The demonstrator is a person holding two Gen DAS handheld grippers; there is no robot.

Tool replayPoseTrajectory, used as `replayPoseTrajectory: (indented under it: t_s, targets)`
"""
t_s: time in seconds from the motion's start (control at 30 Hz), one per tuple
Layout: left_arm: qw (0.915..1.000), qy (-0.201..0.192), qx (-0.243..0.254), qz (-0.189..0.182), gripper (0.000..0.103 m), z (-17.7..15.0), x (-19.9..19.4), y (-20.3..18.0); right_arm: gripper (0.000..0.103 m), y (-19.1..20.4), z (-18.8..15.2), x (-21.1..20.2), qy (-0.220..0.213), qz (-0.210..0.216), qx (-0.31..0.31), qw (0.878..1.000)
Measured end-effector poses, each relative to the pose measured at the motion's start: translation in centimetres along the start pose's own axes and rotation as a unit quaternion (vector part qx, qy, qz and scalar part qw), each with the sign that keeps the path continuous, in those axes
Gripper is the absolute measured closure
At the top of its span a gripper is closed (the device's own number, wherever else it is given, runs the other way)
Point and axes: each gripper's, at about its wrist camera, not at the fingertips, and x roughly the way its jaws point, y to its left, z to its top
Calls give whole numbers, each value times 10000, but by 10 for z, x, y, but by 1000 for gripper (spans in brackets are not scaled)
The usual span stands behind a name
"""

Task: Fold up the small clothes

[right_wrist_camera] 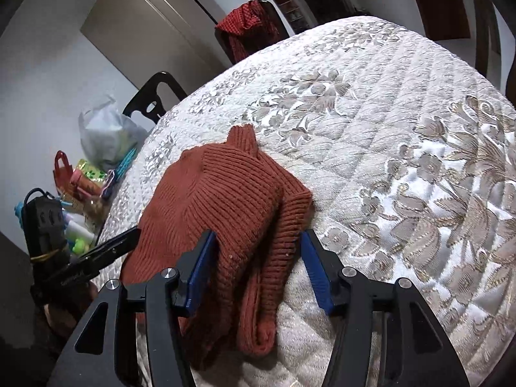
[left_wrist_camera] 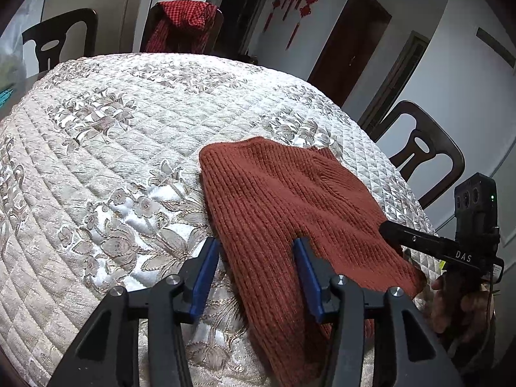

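Note:
A rust-red ribbed knit garment (left_wrist_camera: 277, 213) lies partly folded on the quilted floral table cover (left_wrist_camera: 106, 148). My left gripper (left_wrist_camera: 256, 245) is open, its blue fingers straddling the garment's near left edge. The right gripper (left_wrist_camera: 391, 229) shows at the garment's right edge. In the right wrist view, the garment (right_wrist_camera: 225, 200) lies bunched with a folded sleeve at its right side. My right gripper (right_wrist_camera: 258, 237) is open around that folded part. The left gripper (right_wrist_camera: 129, 237) points in from the left.
Dark wooden chairs (left_wrist_camera: 419, 158) stand around the table; one at the back holds a red checked cloth (left_wrist_camera: 183, 22). A plastic bag (right_wrist_camera: 106, 132) and small clutter (right_wrist_camera: 80, 187) sit at the table's left edge. The quilted cover (right_wrist_camera: 403, 161) spreads to the right.

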Motion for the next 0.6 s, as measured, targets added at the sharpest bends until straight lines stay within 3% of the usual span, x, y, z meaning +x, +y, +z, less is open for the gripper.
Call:
replayPoseTrajectory:
  t_s: [0.3,0.37,0.43,0.6]
  targets:
    - [9999,33,147,74,49,0,10,-8,48,0,1,5,49,170,-11,9998]
    - [9998,38,193,93,49,0,12,-10,52,0,1,6,69,159,-35,9998]
    - [9994,25,298,157,49,0,13,-14,63,-2,1,9,140,280,39,9995]
    - [9987,-8,455,235,55,1,15,-21,70,0,0,8,100,294,20,9995]
